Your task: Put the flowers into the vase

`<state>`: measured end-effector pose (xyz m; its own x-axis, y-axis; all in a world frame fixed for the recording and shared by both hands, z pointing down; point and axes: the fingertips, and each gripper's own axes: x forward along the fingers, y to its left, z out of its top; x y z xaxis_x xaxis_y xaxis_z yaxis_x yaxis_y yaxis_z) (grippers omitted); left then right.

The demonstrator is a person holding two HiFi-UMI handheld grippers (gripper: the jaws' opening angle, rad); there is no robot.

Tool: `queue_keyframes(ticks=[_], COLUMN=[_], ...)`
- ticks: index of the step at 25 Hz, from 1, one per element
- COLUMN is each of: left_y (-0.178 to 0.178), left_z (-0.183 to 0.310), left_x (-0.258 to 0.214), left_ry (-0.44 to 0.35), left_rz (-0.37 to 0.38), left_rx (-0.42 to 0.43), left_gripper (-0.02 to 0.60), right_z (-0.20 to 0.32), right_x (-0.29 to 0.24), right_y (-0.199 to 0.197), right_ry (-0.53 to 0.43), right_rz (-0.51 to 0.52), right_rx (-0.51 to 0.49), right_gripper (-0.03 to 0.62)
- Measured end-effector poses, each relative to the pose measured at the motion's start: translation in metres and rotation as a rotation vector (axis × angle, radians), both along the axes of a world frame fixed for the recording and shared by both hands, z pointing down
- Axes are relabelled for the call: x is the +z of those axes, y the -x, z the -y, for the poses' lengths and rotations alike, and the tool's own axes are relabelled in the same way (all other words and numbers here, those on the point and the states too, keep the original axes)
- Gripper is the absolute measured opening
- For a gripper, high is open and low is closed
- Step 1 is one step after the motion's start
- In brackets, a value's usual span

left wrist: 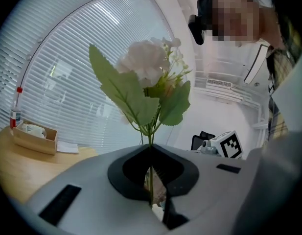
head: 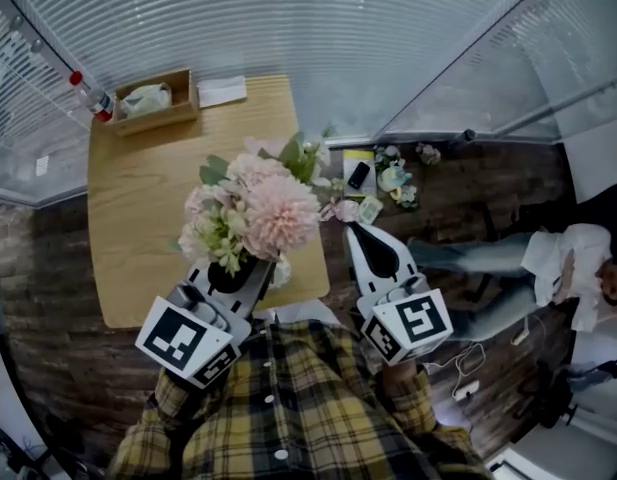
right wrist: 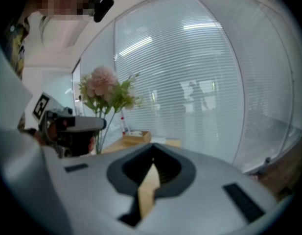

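The flowers (head: 256, 208) are clamped, still unplaced, in the left gripper (head: 236, 266); the right gripper (head: 356, 233), at three o'clock, is closed empty; no vase is seen.

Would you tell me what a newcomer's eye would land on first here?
The big pink-and-white bouquet stands out, held by its stems in the shut jaws of the left gripper above the wooden table. Next comes the right gripper, jaws shut and empty, just off the table's right side.

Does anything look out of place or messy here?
Yes: loose flowers and a small dark object lie scattered on the floor just right of the table, instead of on it.
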<state>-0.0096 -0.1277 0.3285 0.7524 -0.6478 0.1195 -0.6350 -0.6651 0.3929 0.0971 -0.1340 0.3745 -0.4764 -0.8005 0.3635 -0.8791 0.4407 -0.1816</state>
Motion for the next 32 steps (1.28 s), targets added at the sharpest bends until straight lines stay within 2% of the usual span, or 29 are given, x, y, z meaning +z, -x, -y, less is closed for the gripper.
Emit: queue_keyframes(ticks=[6,17,20,27,32], left_y=[-0.001,-0.005,-0.006,-0.011,-0.009], left_z=[-0.009,-0.023,-0.028,-0.04,-0.046], left_x=[0.024,0.043,0.047,0.058,0.069], left_ry=[0.02,0.069,0.083,0.105,0.125], left_rz=[0.051,0.054,0.083,0.176,0.227], left_rx=[0.02,0.073,0.1,0.186,0.209], left_gripper=[0.015,0.017,0.02,0.121,0.152], right_z=[-0.002,-0.005,-0.005,-0.004,-0.005], right_x=[0.004,0.007,0.007,0.007,0.009], right_y=[0.009,0.016,0.018,0.018,0.021], right_ry=[0.013,0.024,0.025,0.023,0.025], right_rz=[-0.005,-0.004,-0.006,-0.001,0.01], right_rx=[-0.027,-0.056,-0.064,-0.066,-0.067], right_gripper=[0.014,0.014,0.014,0.014,0.014])
